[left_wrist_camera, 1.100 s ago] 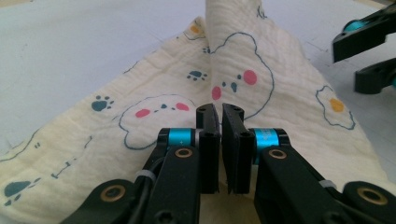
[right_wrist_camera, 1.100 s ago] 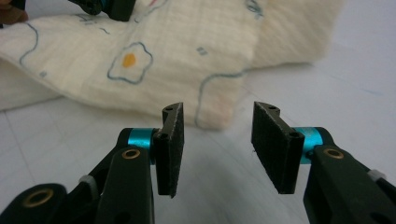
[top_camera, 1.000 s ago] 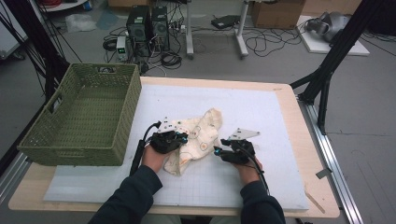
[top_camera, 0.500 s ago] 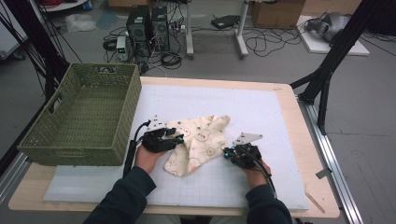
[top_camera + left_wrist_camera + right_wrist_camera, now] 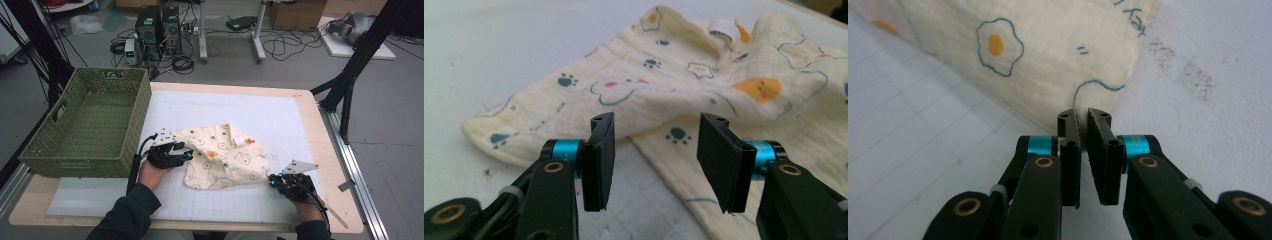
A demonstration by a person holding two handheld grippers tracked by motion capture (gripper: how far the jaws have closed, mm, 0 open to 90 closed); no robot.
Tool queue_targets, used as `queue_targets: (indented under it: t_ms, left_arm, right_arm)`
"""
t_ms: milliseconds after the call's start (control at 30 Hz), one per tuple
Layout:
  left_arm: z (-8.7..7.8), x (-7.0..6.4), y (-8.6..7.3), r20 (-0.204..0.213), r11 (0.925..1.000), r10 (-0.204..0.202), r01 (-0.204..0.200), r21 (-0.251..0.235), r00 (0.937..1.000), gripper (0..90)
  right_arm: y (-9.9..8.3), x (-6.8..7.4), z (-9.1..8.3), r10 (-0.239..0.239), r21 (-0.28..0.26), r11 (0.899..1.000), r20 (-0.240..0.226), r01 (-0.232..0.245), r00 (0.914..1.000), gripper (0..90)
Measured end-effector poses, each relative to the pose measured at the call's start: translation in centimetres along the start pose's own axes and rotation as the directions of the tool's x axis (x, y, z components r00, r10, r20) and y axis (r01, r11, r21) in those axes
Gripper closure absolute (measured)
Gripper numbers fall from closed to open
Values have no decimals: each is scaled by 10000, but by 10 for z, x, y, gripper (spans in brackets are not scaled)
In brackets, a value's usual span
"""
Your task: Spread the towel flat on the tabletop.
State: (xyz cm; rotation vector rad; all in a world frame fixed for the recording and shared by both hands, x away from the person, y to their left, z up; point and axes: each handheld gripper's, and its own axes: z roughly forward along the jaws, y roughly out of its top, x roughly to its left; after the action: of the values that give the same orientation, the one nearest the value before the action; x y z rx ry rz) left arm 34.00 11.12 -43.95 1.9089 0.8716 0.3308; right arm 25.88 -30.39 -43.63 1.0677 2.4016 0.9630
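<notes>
- Table (image 5: pixel 320 125): pale wood rim around a white mat (image 5: pixel 260 115) with a faint printed grid. The mat's far half lies bare, and there is open room right of the cloth up to the rim. The near edge is partly covered by the person's dark sleeves.
- Basket (image 5: pixel 85 125): green, woven, rectangular, with a handle slot in its end wall. It sits at the table's left, its near long wall just beside the left gripper.
- Cloth (image 5: pixel 220 157): cream, crinkled, soft weave, printed with paw marks, fried eggs and outline clouds, with a small white tag near its far edge. It lies rumpled near the mat's middle, between the two grippers, one flap folded over itself; what lies under the fold is hidden.
- Left gripper (image 5: pixel 187 155): at the cloth's left edge. Its own view shows the jaws wide apart with nothing between them, the cloth's folded edge just past the tips.
- Right gripper (image 5: pixel 271 181): at the cloth's near right corner. Jaws almost closed, a thin gap left; the cloth's corner (image 5: pixel 1098 95) meets the tips, but whether any fabric is pinched is hard to make out.
</notes>
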Motion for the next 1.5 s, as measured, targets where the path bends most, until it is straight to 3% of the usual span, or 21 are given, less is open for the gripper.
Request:
queue_targets:
  t_ms: [100, 200, 300, 333, 500, 533, 567, 600, 633, 733, 833, 900, 1000, 1333, 1467, 1500]
  left_arm:
    - [-1, -2, 0, 54, 9999, 83, -84, 78, 10000, 491]
    - [-1, -11, -7, 291, 9962, 641, -657, 568, 9975, 490]
    - [1, -15, -11, 368, 9943, 723, -749, 756, 9967, 484]
    - [4, -18, -13, 293, 9908, 916, -940, 971, 9954, 483]
    - [5, -22, -13, 293, 9848, 1208, -1235, 1224, 9922, 481]
    - [5, -22, -13, 293, 9848, 1208, -1235, 1224, 9922, 499]
    - [7, -26, -14, 454, 9782, 1492, -1542, 1391, 9878, 543]
    - [7, -26, -14, 454, 9782, 1492, -1542, 1391, 9878, 584]
    - [7, -29, -14, 410, 9723, 1768, -1810, 1480, 9834, 591]
    - [7, -29, -14, 433, 9737, 1693, -1739, 1473, 9846, 635]
    - [6, -35, -15, 805, 9673, 1986, -2086, 1443, 9768, 837]
    - [6, -36, -16, 754, 9668, 2026, -2116, 1435, 9764, 866]
    - [3, -33, -16, 925, 9735, 1620, -1745, 1480, 9824, 870]
    - [-23, -27, -25, 598, 9699, 1554, -1638, 1800, 9860, 870]
    - [-34, -26, -28, 523, 9720, 1443, -1515, 1794, 9881, 870]
    - [-36, -26, -29, 541, 9715, 1462, -1536, 1804, 9878, 870]
  right_arm:
    - [-2, 3, -3, 24, -51, 10000, -160, -25, 9999, 804]
    - [0, 2, -10, 247, -780, 9967, 75, -241, 9997, 639]
    - [4, 1, -13, 487, -1220, 9914, 110, -470, 9988, 577]
    - [8, 0, -12, 525, -1457, 9881, 182, -493, 9985, 540]
    - [21, 1, 4, 348, -1369, 9901, 342, -298, 9988, 496]
    - [24, 1, 9, 349, -1319, 9908, 332, -302, 9988, 488]
    - [26, 0, 13, 352, -1290, 9912, 376, -301, 9987, 479]
    - [28, 0, 18, 396, -1230, 9918, 392, -345, 9984, 469]
    - [30, 0, 22, 411, -1213, 9920, 440, -355, 9982, 464]
    - [33, 1, 30, 423, -1021, 9941, 441, -376, 9981, 445]
    - [34, 3, 36, 403, -819, 9960, 463, -364, 9981, 434]
    - [33, 3, 38, 413, -625, 9973, 434, -386, 9982, 427]
    - [30, 4, 39, 518, -665, 9966, 388, -491, 9979, 422]
    - [26, 8, 41, 497, -585, 9971, 245, -482, 9985, 412]
    - [26, 10, 41, 549, -557, 9970, 20, -547, 9985, 457]
    - [27, 12, 41, 589, -503, 9970, -85, -593, 9982, 509]
